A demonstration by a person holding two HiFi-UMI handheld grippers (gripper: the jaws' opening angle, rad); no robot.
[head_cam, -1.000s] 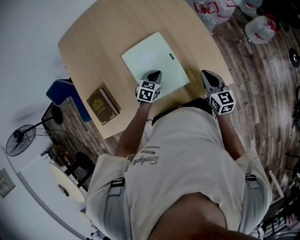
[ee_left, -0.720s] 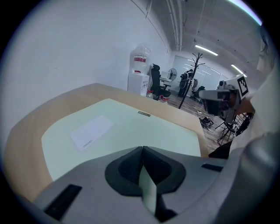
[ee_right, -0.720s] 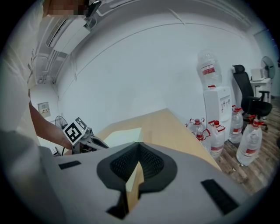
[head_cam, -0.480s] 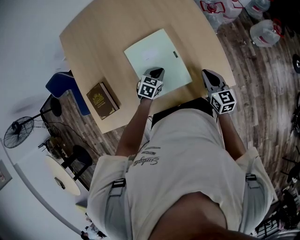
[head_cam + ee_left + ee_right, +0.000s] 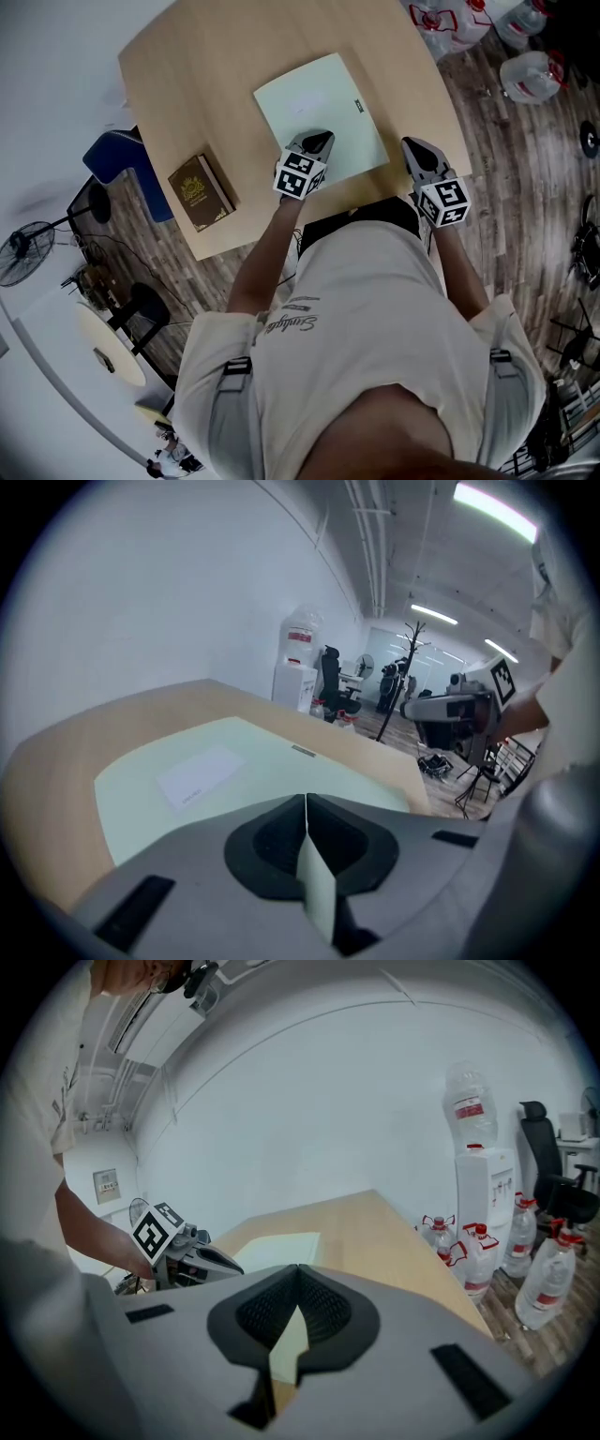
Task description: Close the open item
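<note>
Two grippers show in the head view, both at the near edge of a light wooden table (image 5: 216,75). The left gripper (image 5: 317,142) reaches over the near edge of a pale green folder (image 5: 319,108), which lies flat near the middle of the table with its cover down, a dark tab (image 5: 357,106) by its right edge. Whether the gripper touches the cover cannot be told from here. The right gripper (image 5: 415,148) sits to the right of the folder, apart from it, over the table's near right edge. A brown book (image 5: 200,192) lies closed at the table's near left corner, well apart from the folder. Water bottles (image 5: 530,70) stand on the wood floor (image 5: 525,187) beyond the table's right side.

In the left gripper view, the jaws are pressed together at their tips with nothing between them. The folder (image 5: 187,780) spreads out just ahead and below, with a white label (image 5: 200,773) on its cover and the dark tab (image 5: 303,751) farther off. The right gripper (image 5: 412,708) shows at the right, and a water dispenser (image 5: 295,672) stands past the table (image 5: 56,761).

In the right gripper view, the jaws are likewise closed tip to tip and empty. The left gripper (image 5: 234,1267) is at the left, over the folder (image 5: 277,1246) on the table (image 5: 375,1222). The water dispenser (image 5: 483,1185) and water bottles (image 5: 553,1279) stand at the right.
</note>
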